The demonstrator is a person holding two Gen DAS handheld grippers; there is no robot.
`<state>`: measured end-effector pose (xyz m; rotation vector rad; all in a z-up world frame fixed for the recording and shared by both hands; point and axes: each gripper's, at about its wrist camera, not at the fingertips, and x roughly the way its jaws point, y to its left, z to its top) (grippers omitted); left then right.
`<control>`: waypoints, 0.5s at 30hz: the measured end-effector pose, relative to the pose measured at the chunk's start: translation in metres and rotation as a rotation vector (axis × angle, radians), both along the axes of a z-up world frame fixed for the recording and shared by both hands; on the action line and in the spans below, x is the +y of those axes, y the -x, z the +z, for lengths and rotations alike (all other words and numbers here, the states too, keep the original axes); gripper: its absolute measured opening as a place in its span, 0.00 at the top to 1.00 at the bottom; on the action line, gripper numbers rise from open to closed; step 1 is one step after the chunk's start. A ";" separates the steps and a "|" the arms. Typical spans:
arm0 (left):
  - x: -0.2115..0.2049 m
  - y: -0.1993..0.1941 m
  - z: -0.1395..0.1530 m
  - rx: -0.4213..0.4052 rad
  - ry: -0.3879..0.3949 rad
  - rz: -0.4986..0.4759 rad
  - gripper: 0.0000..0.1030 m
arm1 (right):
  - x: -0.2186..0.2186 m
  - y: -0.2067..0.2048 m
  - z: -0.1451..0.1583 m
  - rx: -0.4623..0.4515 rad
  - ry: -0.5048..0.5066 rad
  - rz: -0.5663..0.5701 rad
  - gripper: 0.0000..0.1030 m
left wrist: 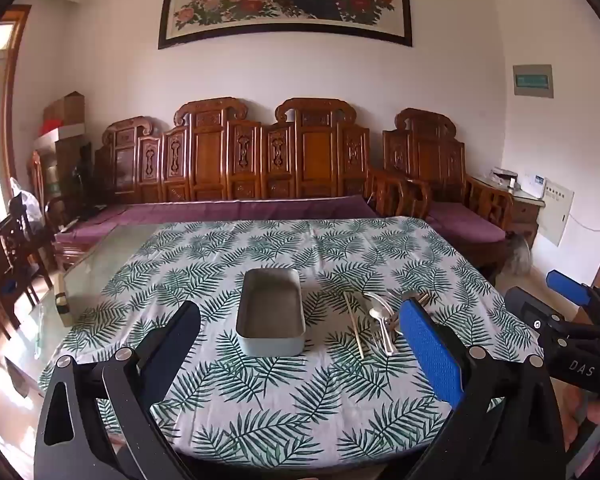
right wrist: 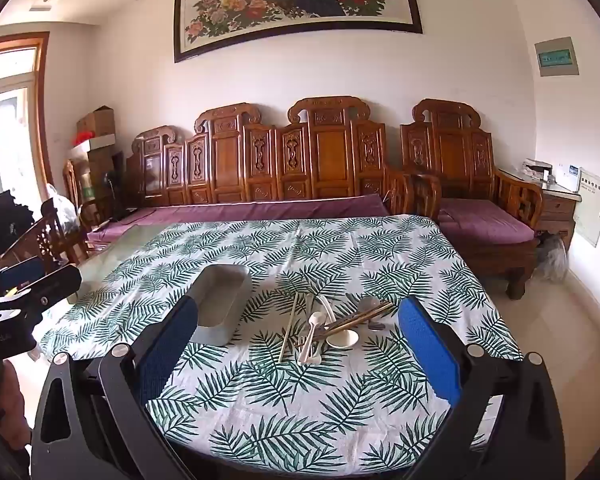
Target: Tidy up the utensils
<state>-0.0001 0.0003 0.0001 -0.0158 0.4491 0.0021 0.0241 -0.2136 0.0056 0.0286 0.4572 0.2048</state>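
Note:
An empty grey rectangular box [left wrist: 271,312] stands on the leaf-print tablecloth [left wrist: 260,400]; it also shows in the right wrist view [right wrist: 220,308]. To its right lies a loose pile of utensils: a pale chopstick [left wrist: 354,326], metal spoons [left wrist: 382,322], and in the right wrist view white spoons [right wrist: 314,336], a chopstick [right wrist: 289,328] and brown chopsticks [right wrist: 360,318]. My left gripper [left wrist: 300,344] is open and empty, held above the table's near part. My right gripper [right wrist: 300,344] is open and empty, facing the pile; it also shows at the right edge of the left wrist view [left wrist: 572,320].
A carved wooden bench with purple cushions [left wrist: 236,208] stands behind the table. Wooden chairs [left wrist: 8,264] are at the left. A matching armchair [right wrist: 472,200] and a small cabinet [right wrist: 556,208] are at the back right. Bare glass tabletop [left wrist: 96,264] shows left of the cloth.

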 end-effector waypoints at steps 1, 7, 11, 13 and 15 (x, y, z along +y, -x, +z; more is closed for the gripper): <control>0.000 0.000 0.000 0.001 0.001 0.000 0.06 | 0.000 0.000 0.000 0.003 0.000 0.001 0.03; 0.001 -0.001 0.000 0.005 -0.006 -0.002 0.06 | 0.000 -0.001 -0.001 0.004 0.000 0.001 0.03; 0.002 -0.001 0.000 0.006 -0.007 -0.001 0.06 | 0.000 0.000 -0.001 0.004 -0.001 0.001 0.03; 0.002 -0.001 0.000 0.006 -0.007 -0.001 0.06 | 0.000 0.000 -0.001 0.004 -0.003 0.002 0.03; 0.000 -0.001 0.000 0.006 -0.009 -0.001 0.06 | -0.001 0.000 -0.001 0.003 -0.004 0.000 0.02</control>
